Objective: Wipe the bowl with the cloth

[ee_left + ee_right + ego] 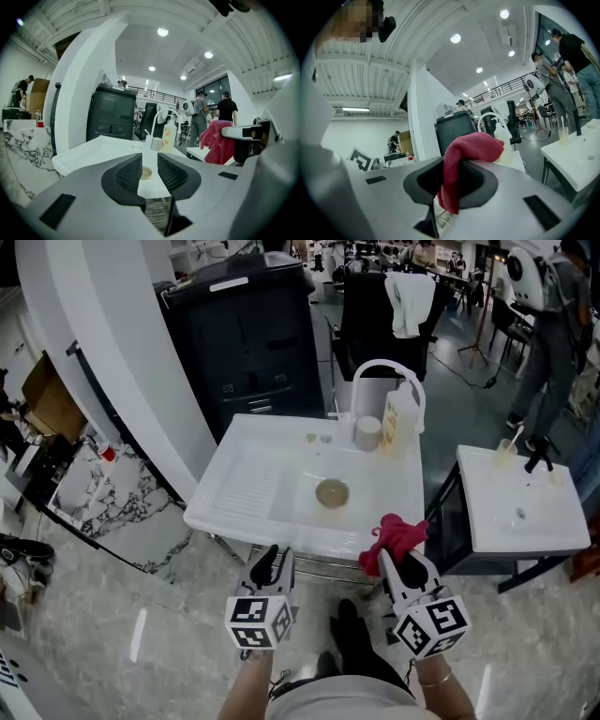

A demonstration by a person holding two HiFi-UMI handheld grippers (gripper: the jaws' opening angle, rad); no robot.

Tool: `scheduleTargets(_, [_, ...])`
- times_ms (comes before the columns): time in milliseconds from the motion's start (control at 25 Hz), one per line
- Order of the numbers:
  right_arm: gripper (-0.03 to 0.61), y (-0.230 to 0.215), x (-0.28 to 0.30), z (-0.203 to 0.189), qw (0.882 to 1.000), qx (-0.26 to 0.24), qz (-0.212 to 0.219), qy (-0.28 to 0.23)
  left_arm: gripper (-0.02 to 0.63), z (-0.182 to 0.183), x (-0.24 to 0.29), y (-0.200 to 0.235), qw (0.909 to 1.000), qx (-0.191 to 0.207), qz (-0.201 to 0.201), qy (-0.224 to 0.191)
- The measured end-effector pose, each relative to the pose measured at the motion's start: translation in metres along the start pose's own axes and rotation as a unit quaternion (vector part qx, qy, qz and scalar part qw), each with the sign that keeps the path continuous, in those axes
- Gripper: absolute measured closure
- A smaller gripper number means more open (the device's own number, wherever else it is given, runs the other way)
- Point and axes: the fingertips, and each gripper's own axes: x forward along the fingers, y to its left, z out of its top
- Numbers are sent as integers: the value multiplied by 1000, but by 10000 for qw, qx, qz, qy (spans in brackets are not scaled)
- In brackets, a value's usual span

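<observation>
Your right gripper (401,566) clasps the cloth (397,533), your left gripper (273,564) gapes empty, and the bowl (332,492) ahead is not yet wiped.

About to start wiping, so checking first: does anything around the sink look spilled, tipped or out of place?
Nothing stands out. The bowl sits upright in the sink, the bottle and cup stand upright by the faucet, and the red cloth is clamped in the right gripper.
</observation>
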Motion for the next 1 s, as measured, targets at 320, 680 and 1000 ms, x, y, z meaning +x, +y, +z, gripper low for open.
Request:
scheduleTargets(320, [505, -50, 87, 22, 9995, -32, 320, -31, 506, 19, 97, 18, 9998, 73, 89, 151])
scheduleTargets(680, [505, -107, 173, 26, 9979, -16, 602, 236, 488, 24, 198, 35, 9988, 22, 285, 394])
scheduleTargets(1000, [505, -138, 224, 24, 9966, -10, 710, 420, 483, 14, 266, 55, 9966, -81, 406, 712])
